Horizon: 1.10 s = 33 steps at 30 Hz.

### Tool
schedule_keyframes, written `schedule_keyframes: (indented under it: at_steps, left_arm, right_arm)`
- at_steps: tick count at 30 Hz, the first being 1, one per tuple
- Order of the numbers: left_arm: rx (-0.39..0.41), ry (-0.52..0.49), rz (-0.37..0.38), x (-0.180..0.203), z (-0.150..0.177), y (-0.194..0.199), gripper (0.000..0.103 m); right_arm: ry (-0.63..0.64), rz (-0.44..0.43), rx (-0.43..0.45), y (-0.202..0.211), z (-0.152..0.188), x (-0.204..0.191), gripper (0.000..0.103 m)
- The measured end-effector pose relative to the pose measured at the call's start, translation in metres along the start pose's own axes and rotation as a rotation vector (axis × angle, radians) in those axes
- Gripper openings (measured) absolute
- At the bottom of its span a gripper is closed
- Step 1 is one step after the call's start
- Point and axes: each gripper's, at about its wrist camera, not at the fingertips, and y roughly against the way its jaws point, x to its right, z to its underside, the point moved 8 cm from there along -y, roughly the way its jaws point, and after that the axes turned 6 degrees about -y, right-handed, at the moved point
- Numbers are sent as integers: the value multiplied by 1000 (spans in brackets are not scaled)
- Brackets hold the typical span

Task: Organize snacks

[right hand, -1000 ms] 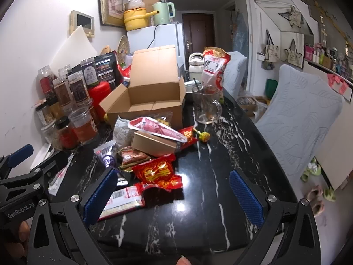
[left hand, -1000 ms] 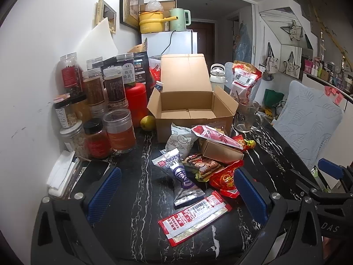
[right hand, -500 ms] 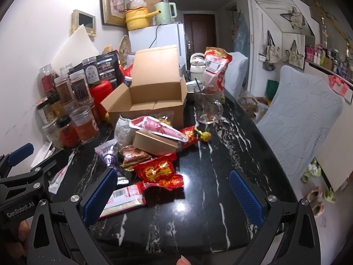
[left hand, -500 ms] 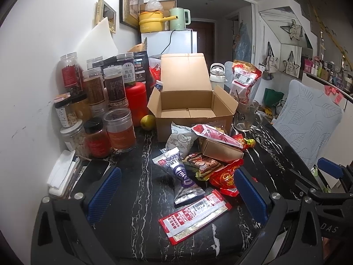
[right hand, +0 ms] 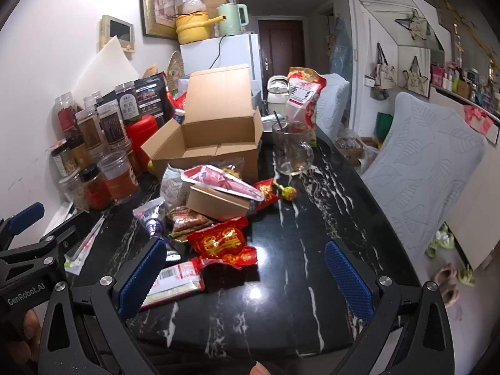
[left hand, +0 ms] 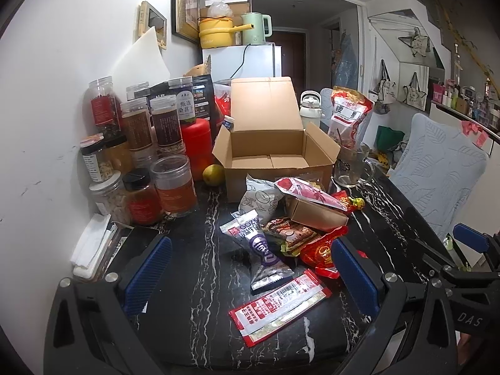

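Snacks lie in a loose heap on the black marble-veined counter (left hand: pixel 200 287), just in front of the open brown cardboard box (left hand: pixel 275 153), which stands empty as far as its inside shows. Nearest the camera in the left wrist view is a flat red-and-white sachet strip (left hand: pixel 278 306); behind it lie a purple-and-white foil packet (left hand: pixel 259 247), a brown wrapped bar (left hand: pixel 290 234), a crinkled red-and-gold packet (left hand: pixel 322 250), a grey-white printed bag (left hand: pixel 259 197) and a small closed kraft carton (left hand: pixel 315 212) with a red-and-white pouch (left hand: pixel 309 192) resting on top. A small wrapped lollipop (right hand: pixel 287 192) sits apart on the counter, near a clear glass mug (right hand: pixel 292 151).

Both tools hover above the near edge of the counter, touching nothing. The left gripper (left hand: pixel 250 275) has its blue-padded jaws spread wide, with the sachet strip and purple packet seen between them. The right gripper (right hand: pixel 247 278) is equally wide and empty, looking towards the red-and-gold packet (right hand: pixel 223 242) and bare counter.

Judging by the empty box and the untouched pile, the sorting looks barely begun: no snack is yet in the box, and every packet is left to move. Plastic jars (left hand: pixel 172 184) crowd the wall side beside the box, so that side offers little room for setting anything down.
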Motion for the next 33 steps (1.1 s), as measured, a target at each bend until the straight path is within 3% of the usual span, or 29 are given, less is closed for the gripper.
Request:
schedule_keyframes:
  at_steps: [33]
  left_arm:
    - [-33, -15, -10, -3, 15, -8, 103]
  right_arm:
    - [-3, -37, -34, -9, 15, -6, 103]
